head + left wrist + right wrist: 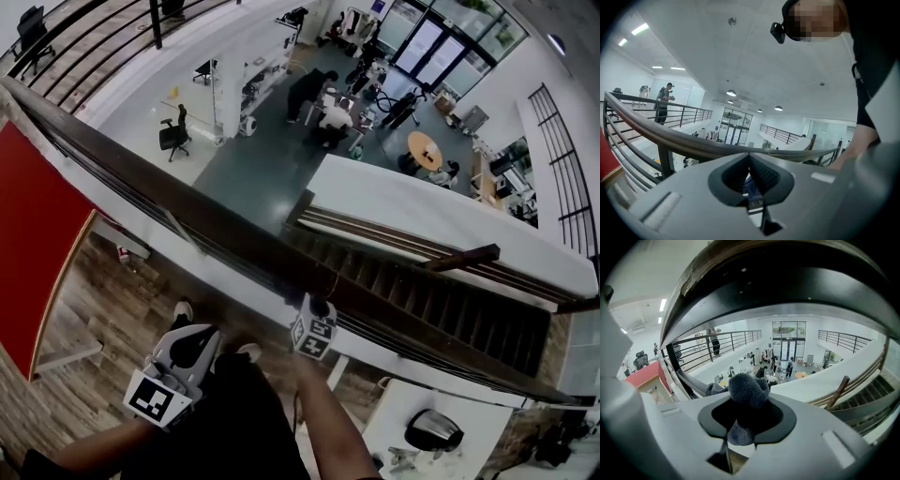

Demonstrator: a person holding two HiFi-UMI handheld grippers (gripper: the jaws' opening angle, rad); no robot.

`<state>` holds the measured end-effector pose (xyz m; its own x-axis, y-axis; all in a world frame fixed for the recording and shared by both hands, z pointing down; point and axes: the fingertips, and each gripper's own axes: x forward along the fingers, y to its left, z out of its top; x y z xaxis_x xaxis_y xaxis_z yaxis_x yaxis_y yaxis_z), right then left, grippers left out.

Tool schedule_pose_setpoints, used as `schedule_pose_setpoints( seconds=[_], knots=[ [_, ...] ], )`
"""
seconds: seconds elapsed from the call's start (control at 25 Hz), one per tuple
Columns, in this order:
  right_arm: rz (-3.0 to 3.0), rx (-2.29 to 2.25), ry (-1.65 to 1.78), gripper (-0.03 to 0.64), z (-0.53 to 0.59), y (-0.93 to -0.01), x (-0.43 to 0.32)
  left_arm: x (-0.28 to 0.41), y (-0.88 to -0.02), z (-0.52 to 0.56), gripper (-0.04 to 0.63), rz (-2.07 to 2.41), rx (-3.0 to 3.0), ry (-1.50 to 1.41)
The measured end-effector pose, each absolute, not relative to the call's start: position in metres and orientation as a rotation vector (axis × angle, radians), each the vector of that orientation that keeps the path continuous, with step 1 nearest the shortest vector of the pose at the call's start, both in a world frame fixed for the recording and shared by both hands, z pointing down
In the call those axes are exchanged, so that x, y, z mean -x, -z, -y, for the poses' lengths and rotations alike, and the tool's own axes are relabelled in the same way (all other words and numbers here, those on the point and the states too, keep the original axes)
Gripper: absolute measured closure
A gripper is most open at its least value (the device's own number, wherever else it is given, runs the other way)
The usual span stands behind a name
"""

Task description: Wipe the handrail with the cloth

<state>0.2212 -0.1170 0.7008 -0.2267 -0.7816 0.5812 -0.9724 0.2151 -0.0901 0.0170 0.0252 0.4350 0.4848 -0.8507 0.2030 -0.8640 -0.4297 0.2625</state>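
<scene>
Your right tool point(314, 325) sits at the dark handrail point(187, 214) in the head view, with the left tool point(174, 368) low by your body. Left gripper view: jaws together, empty. Right gripper view: jaws clamped on the grey cloth point(748, 391), just under the handrail.

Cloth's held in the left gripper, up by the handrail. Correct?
Wrong gripper. The cloth is held in the right gripper, up by the handrail. The right gripper view shows the grey cloth bunched between its jaws, with the rail just above.
</scene>
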Motion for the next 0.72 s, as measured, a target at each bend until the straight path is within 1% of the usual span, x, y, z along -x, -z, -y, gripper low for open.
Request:
schedule_pose_setpoints(
  seconds=[0.72],
  knots=[
    [2.027, -1.717, -0.665, 0.525, 0.117, -0.705, -0.26, -0.023, -0.443, -0.029, 0.595, 1.419, -2.408, -0.104]
  ],
)
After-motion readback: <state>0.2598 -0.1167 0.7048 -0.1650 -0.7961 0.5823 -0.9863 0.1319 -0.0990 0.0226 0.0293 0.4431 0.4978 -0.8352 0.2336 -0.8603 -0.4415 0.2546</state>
